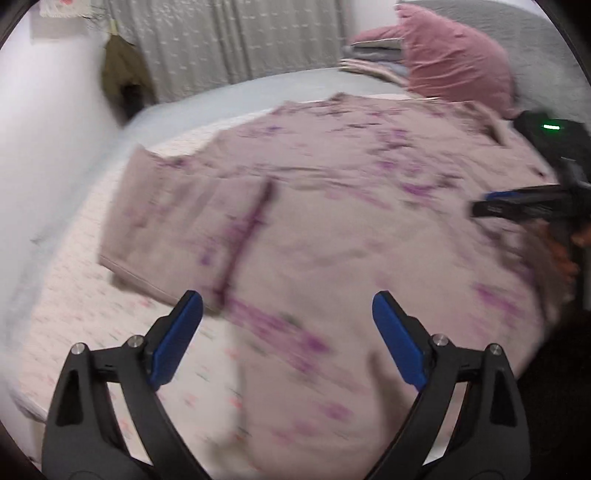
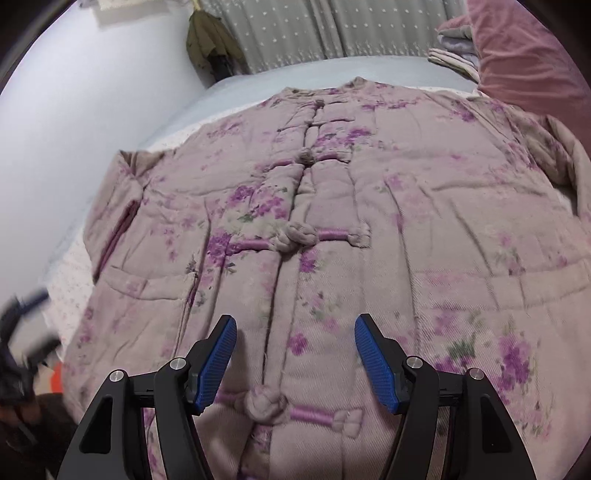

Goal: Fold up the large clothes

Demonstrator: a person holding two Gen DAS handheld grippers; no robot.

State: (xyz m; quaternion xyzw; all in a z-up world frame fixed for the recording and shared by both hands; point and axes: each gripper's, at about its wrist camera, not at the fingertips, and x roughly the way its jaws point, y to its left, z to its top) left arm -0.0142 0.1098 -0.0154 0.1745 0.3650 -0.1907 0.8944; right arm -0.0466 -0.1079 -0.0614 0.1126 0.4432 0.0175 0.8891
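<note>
A padded mauve jacket [image 2: 332, 206] with purple flowers and knotted cloth buttons lies flat, front up, on the bed, collar at the far end. In the left wrist view the same jacket [image 1: 332, 206] is blurred, its left sleeve folded in along the side. My left gripper [image 1: 287, 306] hovers open over the jacket's near left hem with nothing between its blue pads. My right gripper [image 2: 295, 332] hangs open above the button line near the hem, also holding nothing. The right gripper [image 1: 524, 206] shows at the right edge of the left wrist view.
The bed has a pale dotted sheet [image 1: 74, 314] and a light blue cover [image 2: 295, 74]. A pink pillow [image 1: 454, 59] and a stack of folded cloth [image 1: 373, 62] sit at the head. A white wall [image 1: 44, 140] runs along the left, curtains [image 2: 295, 29] behind.
</note>
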